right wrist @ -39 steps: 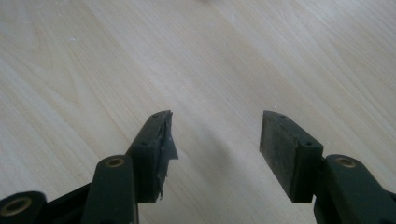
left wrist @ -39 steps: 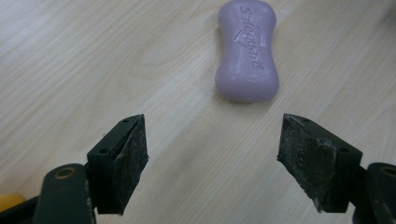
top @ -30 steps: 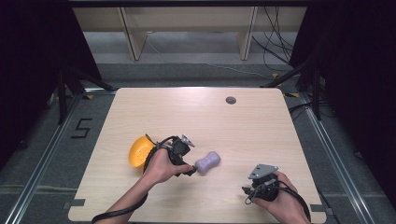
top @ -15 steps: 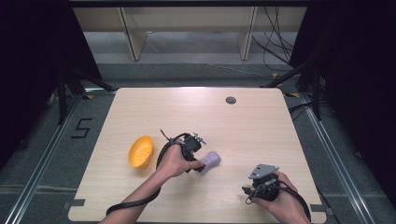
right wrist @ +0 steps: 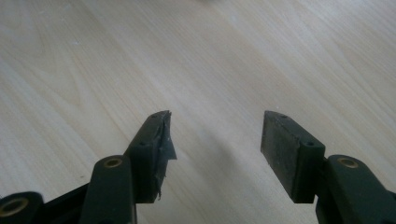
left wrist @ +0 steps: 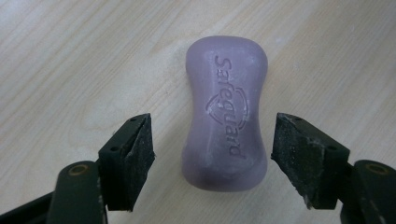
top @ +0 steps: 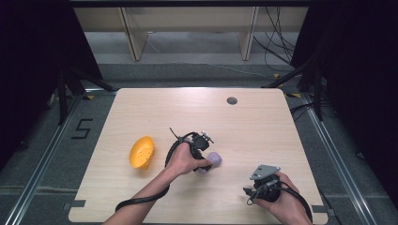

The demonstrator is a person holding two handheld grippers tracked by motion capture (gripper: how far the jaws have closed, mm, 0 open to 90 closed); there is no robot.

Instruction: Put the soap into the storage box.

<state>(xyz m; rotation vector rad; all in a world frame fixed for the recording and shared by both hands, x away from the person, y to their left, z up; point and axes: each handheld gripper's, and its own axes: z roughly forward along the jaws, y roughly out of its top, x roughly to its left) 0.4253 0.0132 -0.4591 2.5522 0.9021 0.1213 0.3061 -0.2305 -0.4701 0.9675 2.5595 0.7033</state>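
On the pale wooden worktop [top: 155, 112], left gripper [left wrist: 212, 140] straddles the purple soap bar [left wrist: 227, 114], jaws wide, gripping nothing; uneven closure could squirt it sideways.

The purple soap bar [left wrist: 227, 112] lies flat on the desk [top: 263, 136], and bare wood shows on both its long sides, between it and each pad of the left gripper [left wrist: 212, 161], whose jaws stand spread around it without touching. Left of the soap sits an orange bowl [top: 141, 152] (well apart, tipped, it seems). Right of the soap, the right gripper [right wrist: 215, 149] has its jaws parted over bare wood. Beyond the soap the desk runs open to a small dark hole [top: 232, 100].
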